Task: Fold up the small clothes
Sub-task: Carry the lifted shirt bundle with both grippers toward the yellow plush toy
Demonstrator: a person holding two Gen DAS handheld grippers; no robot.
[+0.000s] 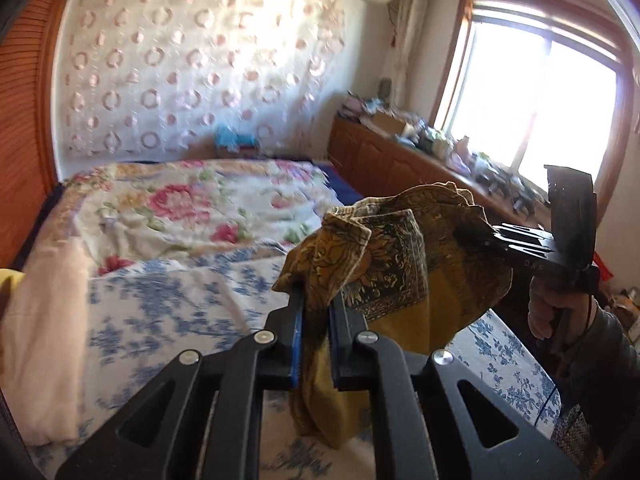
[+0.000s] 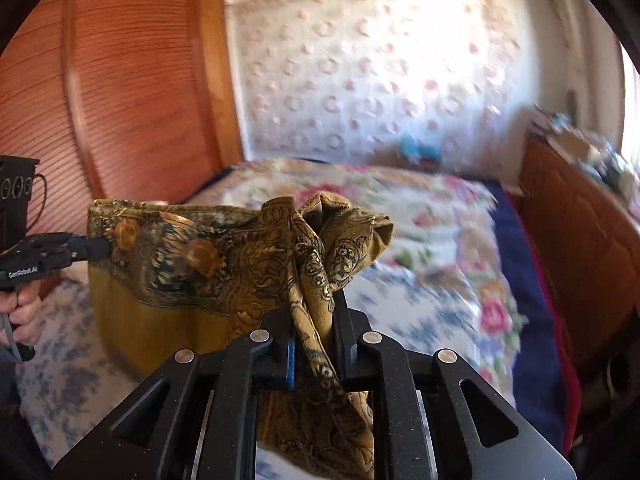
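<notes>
A small mustard-yellow cloth with a dark ornate border (image 1: 392, 264) hangs in the air above the bed, stretched between my two grippers. My left gripper (image 1: 316, 300) is shut on one bunched corner of it. My right gripper (image 2: 316, 300) is shut on the opposite bunched corner (image 2: 320, 248). The right gripper also shows at the right of the left wrist view (image 1: 480, 236), clamped on the cloth's far edge. The left gripper shows at the left of the right wrist view (image 2: 94, 249), clamped on the cloth's other end. The cloth's lower part sags between them.
A bed with a blue-flowered sheet (image 1: 168, 292) and a pink-flowered quilt (image 1: 180, 200) lies below. A wooden louvred wardrobe (image 2: 120, 92) stands at the left. A cluttered wooden cabinet (image 1: 400, 156) runs under the window (image 1: 532, 92) at the right.
</notes>
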